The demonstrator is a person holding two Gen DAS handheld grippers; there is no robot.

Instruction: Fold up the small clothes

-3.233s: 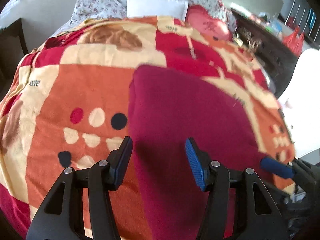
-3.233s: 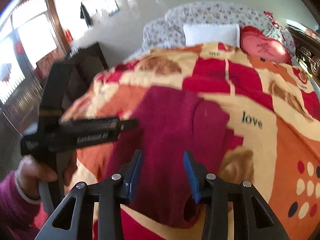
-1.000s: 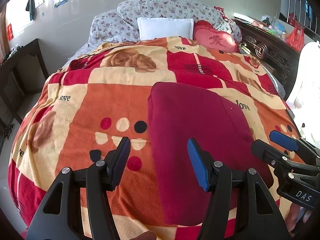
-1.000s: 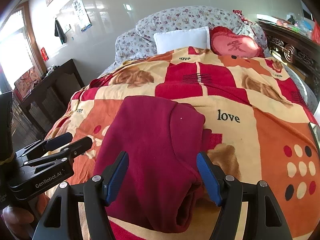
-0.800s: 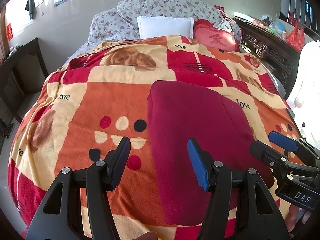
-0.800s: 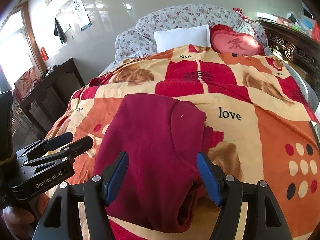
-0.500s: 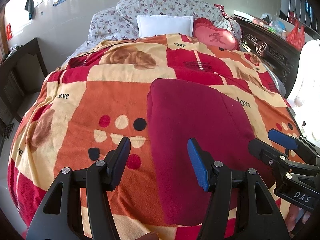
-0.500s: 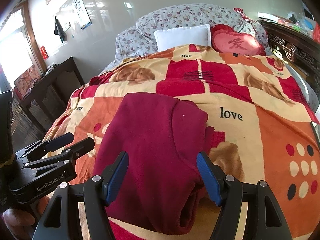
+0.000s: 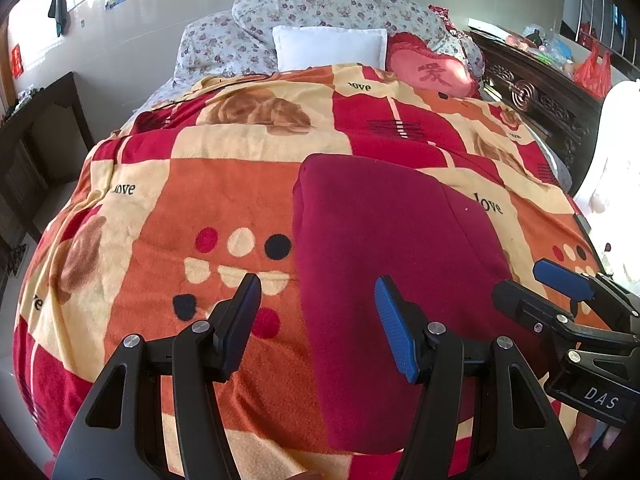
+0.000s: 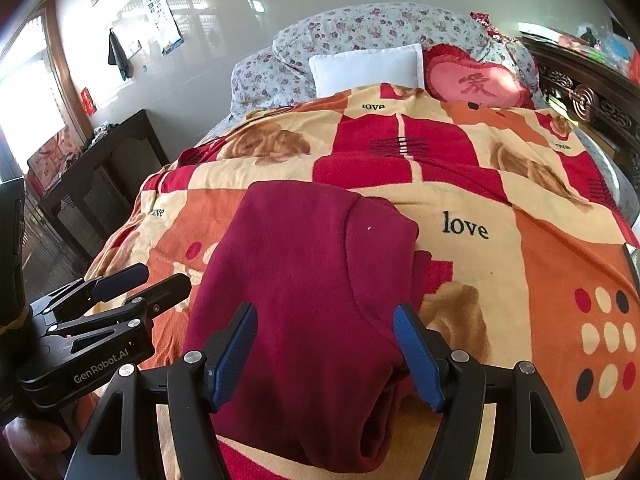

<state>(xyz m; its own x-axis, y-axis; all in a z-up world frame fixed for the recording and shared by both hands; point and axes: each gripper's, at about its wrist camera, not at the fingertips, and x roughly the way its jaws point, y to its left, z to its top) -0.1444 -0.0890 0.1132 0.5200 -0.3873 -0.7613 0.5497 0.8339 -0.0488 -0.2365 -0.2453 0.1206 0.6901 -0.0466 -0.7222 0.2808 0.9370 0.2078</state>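
Observation:
A dark red garment (image 9: pixel 384 256) lies folded flat on the patterned blanket (image 9: pixel 168 216) near the bed's front edge; it also shows in the right wrist view (image 10: pixel 304 280). My left gripper (image 9: pixel 316 320) is open and empty, held above the garment's left edge. My right gripper (image 10: pixel 326 350) is open and empty, held above the garment's near right part. Each gripper shows in the other's view: the right one (image 9: pixel 548 288) at the right, the left one (image 10: pixel 140 284) at the left.
Pillows lie at the head of the bed: a white one (image 9: pixel 330 46), a red heart-shaped one (image 9: pixel 432 72) and floral ones (image 10: pixel 360 28). A dark wooden cabinet (image 10: pixel 92 176) stands left of the bed. A carved dark headboard-like piece (image 9: pixel 548 92) stands on the right.
Both grippers have pulled back and up from the garment since 3.2 s ago, and the right one has opened wider. Over the last second almost nothing has moved.

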